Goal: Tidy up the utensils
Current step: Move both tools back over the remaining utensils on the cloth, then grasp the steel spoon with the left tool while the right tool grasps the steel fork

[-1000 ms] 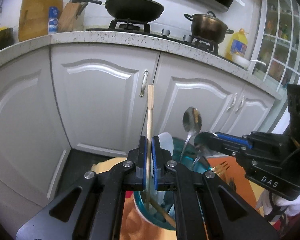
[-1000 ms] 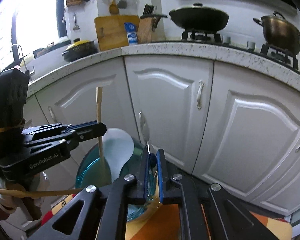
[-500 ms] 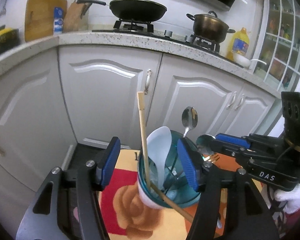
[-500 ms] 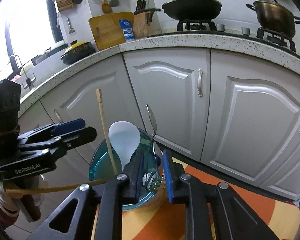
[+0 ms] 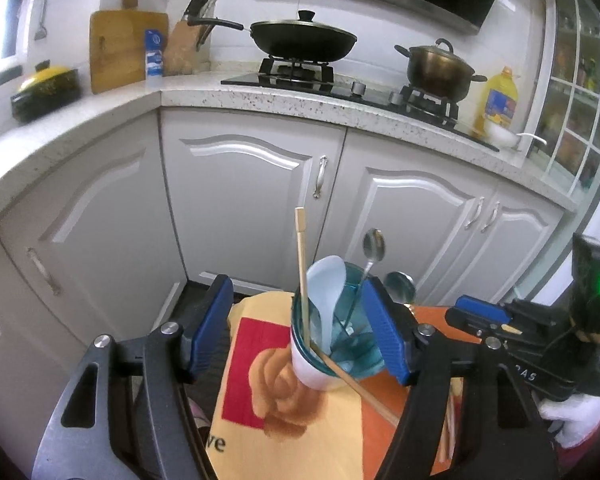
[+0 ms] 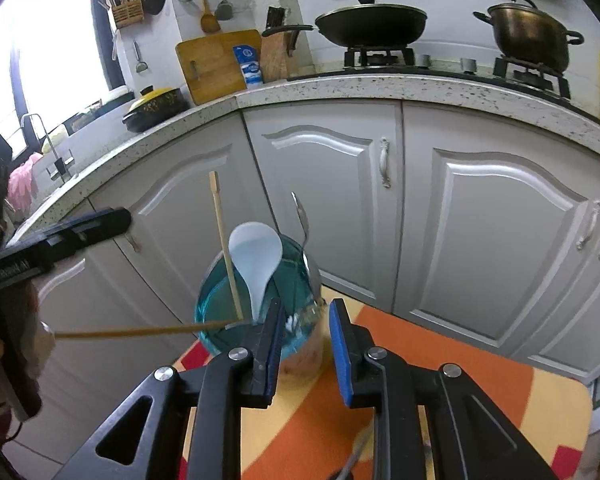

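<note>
A teal cup [image 5: 340, 356] with a white base stands on the patterned cloth [image 5: 260, 400]. It holds a white rice spoon [image 5: 328, 296], a metal spoon [image 5: 374, 246] and an upright wooden chopstick [image 5: 302, 272]. A second chopstick [image 5: 356, 388] leans out over the rim. My left gripper [image 5: 298, 334] hangs just before the cup, its jaws opening wide and touching nothing. In the right wrist view the cup [image 6: 216, 320], chopstick [image 6: 226, 248] and rice spoon [image 6: 256, 256] sit just beyond my right gripper [image 6: 308, 348], which is slightly open and holds nothing.
White cabinet doors [image 5: 252, 200] stand close behind the cup under a speckled counter [image 5: 260, 100]. On the counter are a wok [image 5: 304, 40], a pot [image 5: 436, 68], an oil bottle [image 5: 500, 100] and a cutting board [image 6: 216, 64]. The cloth [image 6: 460, 400] stretches to the right.
My left gripper let go of the upright chopstick, opened wide and drew back and up. My right gripper released the metal spoon, opened a little and pulled back from the cup.
</note>
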